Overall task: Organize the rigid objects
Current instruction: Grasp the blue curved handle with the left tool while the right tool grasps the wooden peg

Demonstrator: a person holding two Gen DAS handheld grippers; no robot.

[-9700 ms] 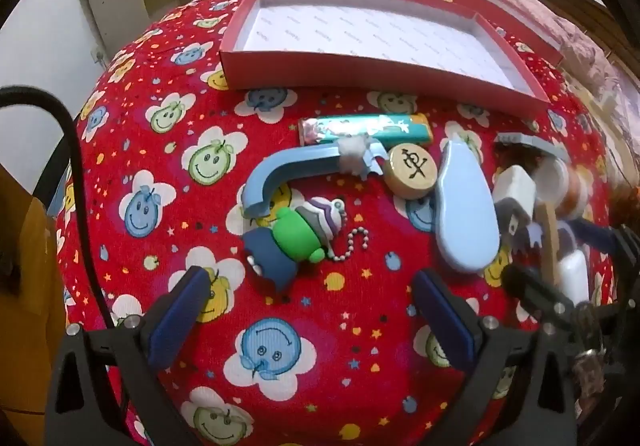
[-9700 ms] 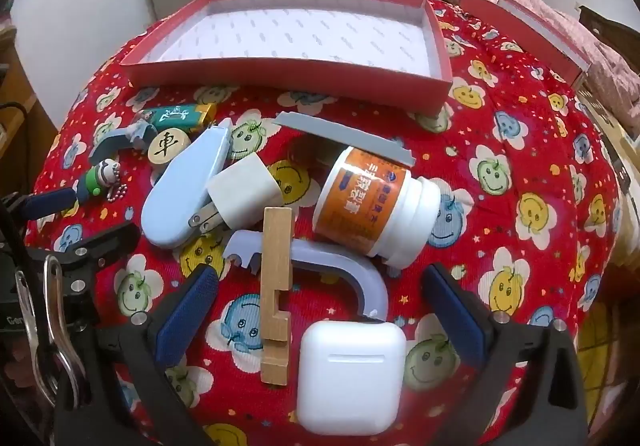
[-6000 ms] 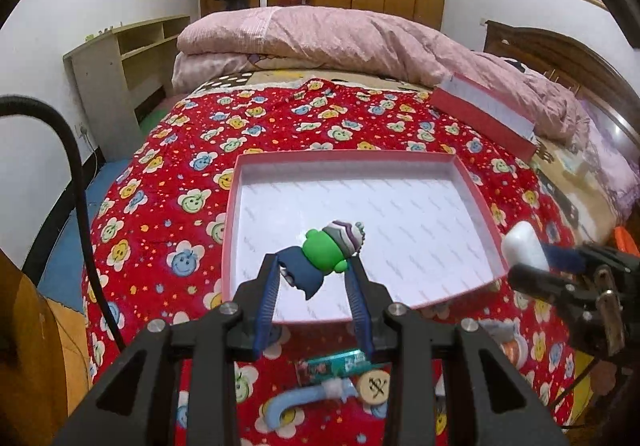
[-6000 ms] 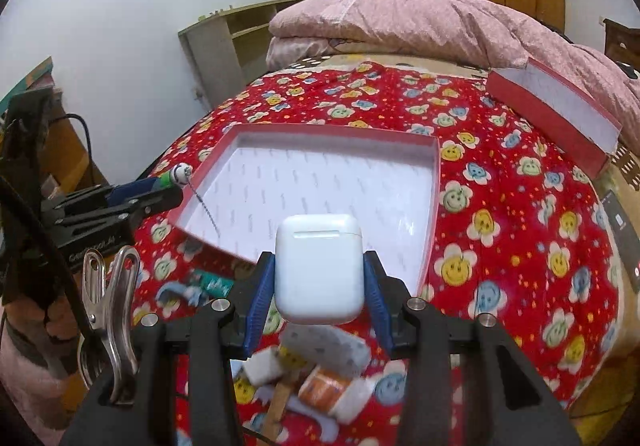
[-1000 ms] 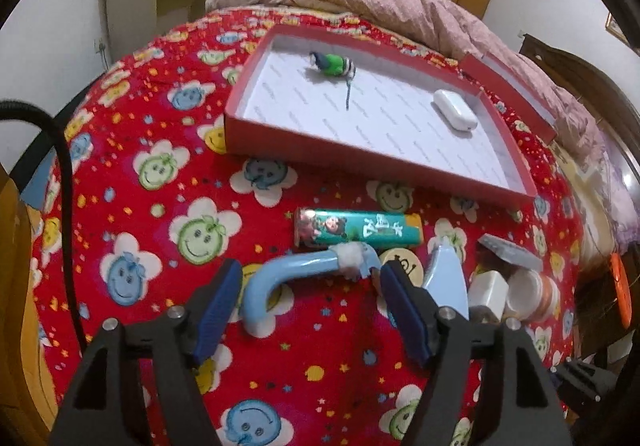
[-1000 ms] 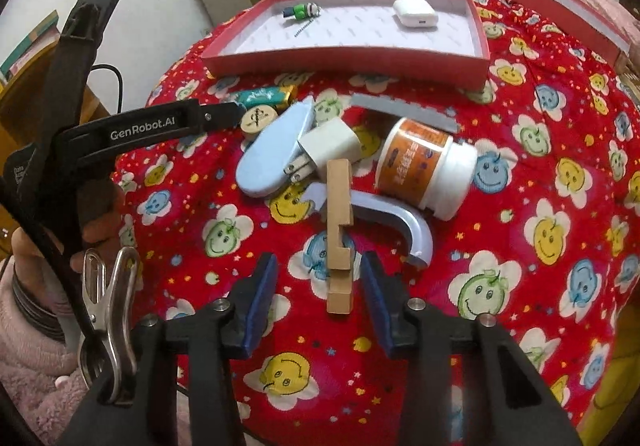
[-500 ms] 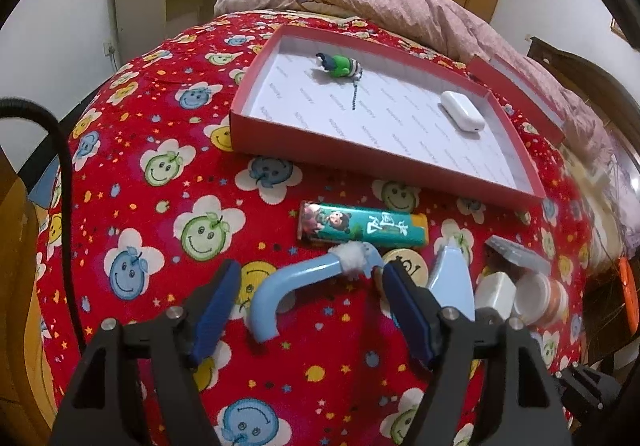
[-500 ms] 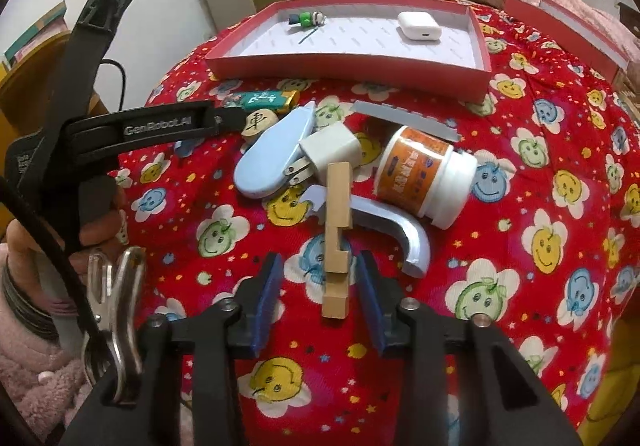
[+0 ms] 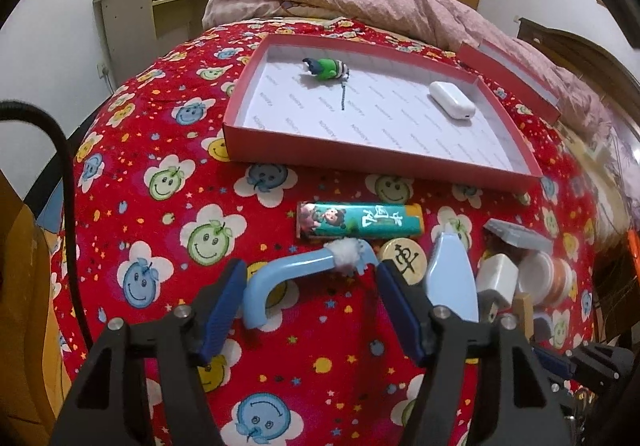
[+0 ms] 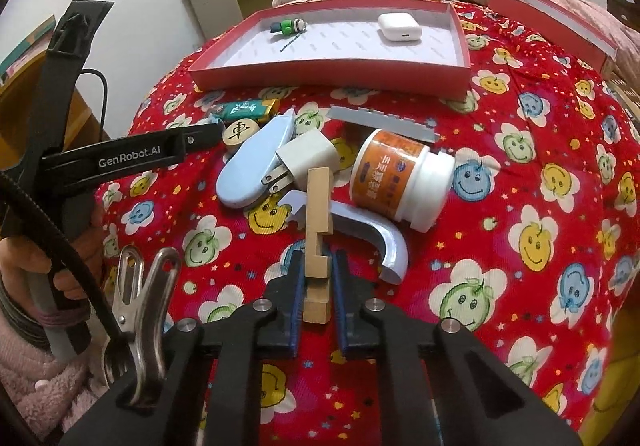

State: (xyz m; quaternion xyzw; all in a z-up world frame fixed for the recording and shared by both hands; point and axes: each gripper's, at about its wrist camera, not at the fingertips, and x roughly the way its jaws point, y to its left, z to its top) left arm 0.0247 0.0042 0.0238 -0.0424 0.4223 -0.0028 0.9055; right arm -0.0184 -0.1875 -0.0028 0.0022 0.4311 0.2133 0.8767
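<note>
Two things are already lying in the red tray [image 9: 360,155]: the green figure keychain [image 9: 326,68] toward its left and the white earbud case [image 9: 452,100] toward its right, so roughly a fifth of the sorting looks done. The rest is still sitting on the bed's red smiley cover [image 9: 160,181] in front of the tray. Going left to right, the left hand-held gripper [image 9: 310,304] is hanging with its jaws spread wide around the light blue curved handle [image 9: 280,278], not yet touching it; just beyond are lying the green lighter [image 9: 360,219], the wooden chess piece [image 9: 402,260] and the pale blue oval case [image 10: 252,169]. The right hand-held gripper [image 10: 316,290] is clamping the near end of the wooden block [image 10: 317,221], which is resting across a second blue handle [image 10: 372,230]; the white charger plug [image 10: 308,157] and the orange-labelled bottle [image 10: 396,181] are crowding close and may get nudged on lifting. A grey strip [image 10: 380,121] is lying between this heap and the tray.
</note>
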